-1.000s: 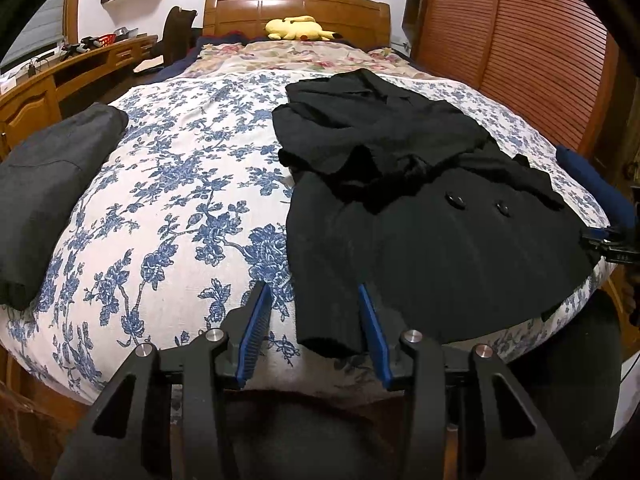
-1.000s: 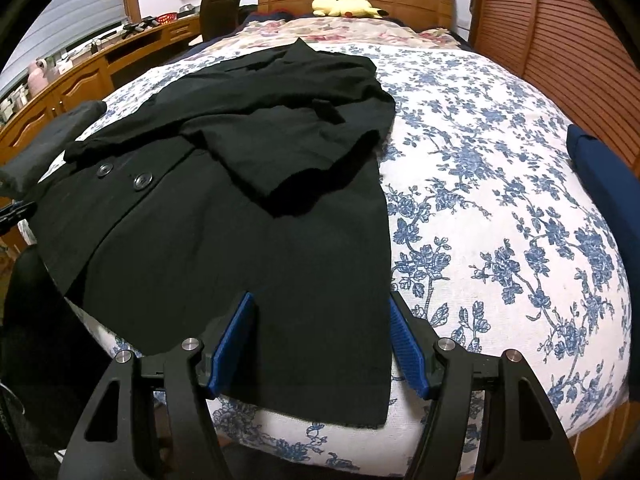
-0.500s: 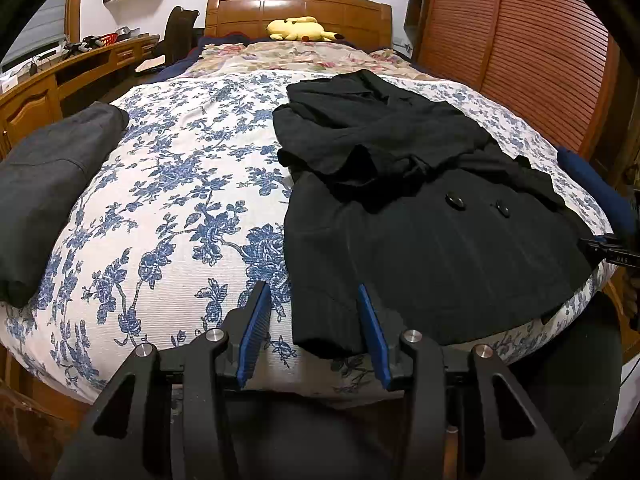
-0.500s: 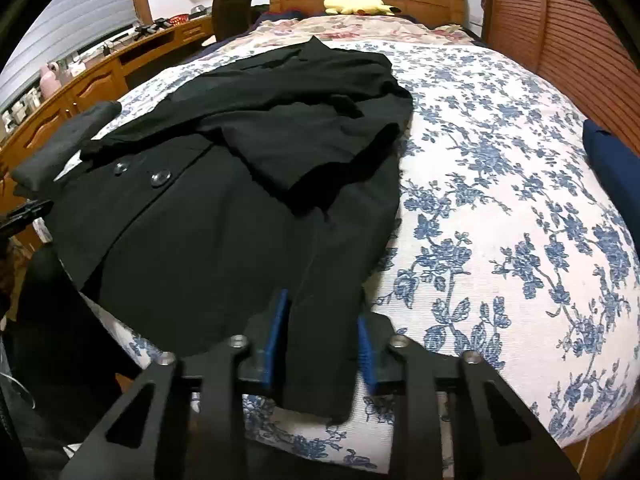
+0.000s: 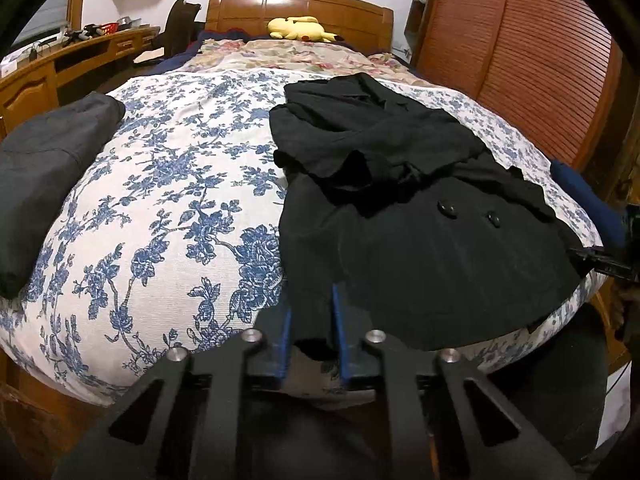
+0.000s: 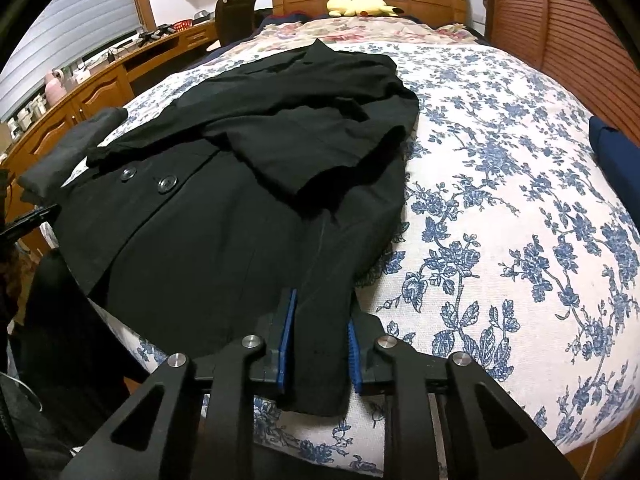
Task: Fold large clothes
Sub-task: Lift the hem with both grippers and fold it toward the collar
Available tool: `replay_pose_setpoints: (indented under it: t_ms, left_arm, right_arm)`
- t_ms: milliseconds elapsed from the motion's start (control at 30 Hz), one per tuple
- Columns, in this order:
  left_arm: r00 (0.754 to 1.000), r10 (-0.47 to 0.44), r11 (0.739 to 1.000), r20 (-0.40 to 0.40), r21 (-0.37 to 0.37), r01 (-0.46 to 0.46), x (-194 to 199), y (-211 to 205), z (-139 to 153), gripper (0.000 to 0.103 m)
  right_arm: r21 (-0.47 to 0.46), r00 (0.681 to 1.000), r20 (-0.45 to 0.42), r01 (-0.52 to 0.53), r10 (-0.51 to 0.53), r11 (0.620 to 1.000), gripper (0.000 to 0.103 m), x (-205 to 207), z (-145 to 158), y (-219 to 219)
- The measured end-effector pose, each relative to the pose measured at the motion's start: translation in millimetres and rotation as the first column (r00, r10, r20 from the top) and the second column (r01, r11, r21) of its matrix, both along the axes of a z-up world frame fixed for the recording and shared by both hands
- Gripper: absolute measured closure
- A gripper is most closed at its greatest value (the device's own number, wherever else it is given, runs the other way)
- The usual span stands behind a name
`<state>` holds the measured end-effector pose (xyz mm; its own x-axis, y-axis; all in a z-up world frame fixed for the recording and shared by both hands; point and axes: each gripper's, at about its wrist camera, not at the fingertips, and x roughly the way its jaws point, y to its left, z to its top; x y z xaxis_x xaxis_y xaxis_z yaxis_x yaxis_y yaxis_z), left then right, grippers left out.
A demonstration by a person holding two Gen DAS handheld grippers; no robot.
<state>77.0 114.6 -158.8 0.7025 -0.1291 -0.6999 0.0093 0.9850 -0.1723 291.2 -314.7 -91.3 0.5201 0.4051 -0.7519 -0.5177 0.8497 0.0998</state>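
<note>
The coat [image 5: 420,216] lay spread on the bed [image 5: 168,208], black, its hem at the near edge, collar toward the headboard [image 5: 300,8]. A sleeve was folded across its chest; two buttons [image 5: 448,209] showed below the fold. Fabric detail was poor (black on black, seams mostly lost).

Left gripper [image 5: 311,320], bottom centre of the left wrist view: jaws had just been closing, now narrow, blue pads pressed on the coat's hem corner. Right gripper [image 6: 322,334], bottom centre of the right wrist view: jaws likewise had just been closing, pads clamped on the opposite hem corner, cloth bunched between them. The hem's very edge hung below the mattress and was partly hidden behind the fingers in both views.

At the right edge of the left view a dark bar of the other tool was cut off by the frame; not readable further.

Bed cover white with blue flowers; a second floral cover near the headboard, a yellow plush [image 5: 298,29] on it. A grey folded garment [image 5: 44,168] at the left of the bed, a blue item [image 6: 612,148] at the right edge (cut off, kind unclear). Wooden desk [image 6: 100,80] at upper left with small clutter too small to tell; slatted wooden doors [image 5: 540,60] at upper right; a window blind [image 6: 68,40] upper left in the right view.
</note>
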Motion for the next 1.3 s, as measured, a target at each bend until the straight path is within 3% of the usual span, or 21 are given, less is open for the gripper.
replay_pose_setpoints:
  t_ms: [233,500,833,967,1100,1200,1300]
  left_arm:
    - [0.999,0.003,1.0,0.05,-0.002,-0.003,-3.0,-1.3,21.5,0.097]
    - [0.982,-0.028,1.0,0.187,-0.006,0.029,-14.5,-6.0,80.5,0.098]
    - [0.934,-0.026,1.0,0.356,0.008,0.024,-54.0,0.2,161.4,0.098]
    - [0.898,-0.035,0.999,0.439,0.034,0.022,-74.1,-1.8,202.1,0.098]
    - [0.875,-0.027,0.997,0.484,0.075,-0.011,-80.3,-3.7,221.5,0.098]
    - [0.887,-0.018,0.996,0.462,0.082,-0.022,-62.4,-1.8,217.2,0.098]
    - [0.911,0.0,0.998,0.413,0.055,-0.025,-35.2,3.9,199.6,0.098]
  right_arm:
    - [0.039,0.999,0.037,-0.001,0.0,0.999,0.094,-1.2,16.1,0.9]
    - [0.13,0.989,0.149,-0.011,-0.009,0.991,0.095,-13.3,79.5,-4.4]
    - [0.154,0.951,0.308,-0.061,0.011,0.986,0.095,-81.2,155.9,-21.0]
    - [0.174,0.926,0.379,-0.083,0.011,0.981,0.095,-116.8,186.1,-35.8]
    - [0.222,0.903,0.43,-0.109,0.003,0.969,0.095,-147.7,206.8,-55.7]
    - [0.205,0.896,0.444,-0.112,0.01,0.972,0.095,-154.8,200.2,-62.8]
    - [0.187,0.912,0.409,-0.096,0.012,0.978,0.095,-133.7,178.1,-57.2]
